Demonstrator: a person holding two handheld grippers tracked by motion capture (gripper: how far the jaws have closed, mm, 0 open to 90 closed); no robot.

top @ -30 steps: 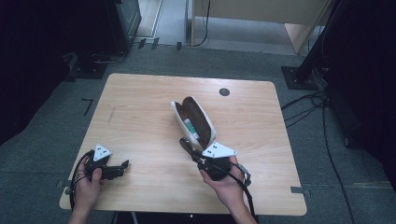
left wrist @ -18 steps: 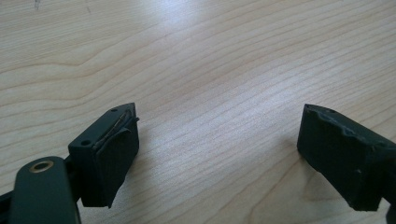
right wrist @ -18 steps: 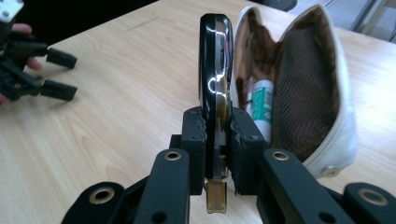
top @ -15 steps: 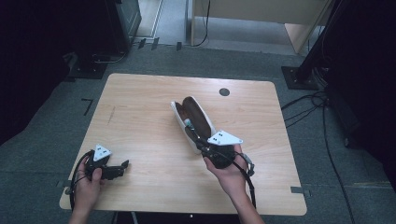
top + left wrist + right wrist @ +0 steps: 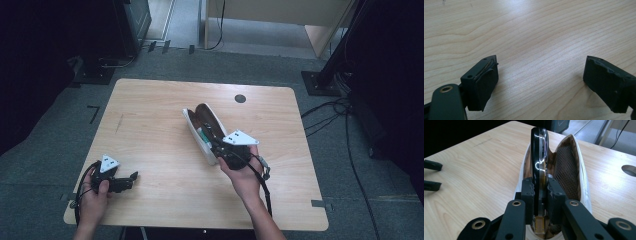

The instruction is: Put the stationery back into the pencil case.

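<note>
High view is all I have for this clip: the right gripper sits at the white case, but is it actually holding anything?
Observer: Yes. In the right gripper view the right gripper is shut on a glossy black flat object, held edge-on and upright.
Operator: Where is that object relative to the case?
Observer: It stands in the mouth of the open white case, with a mesh pocket in the brown lining just beside it.
</note>
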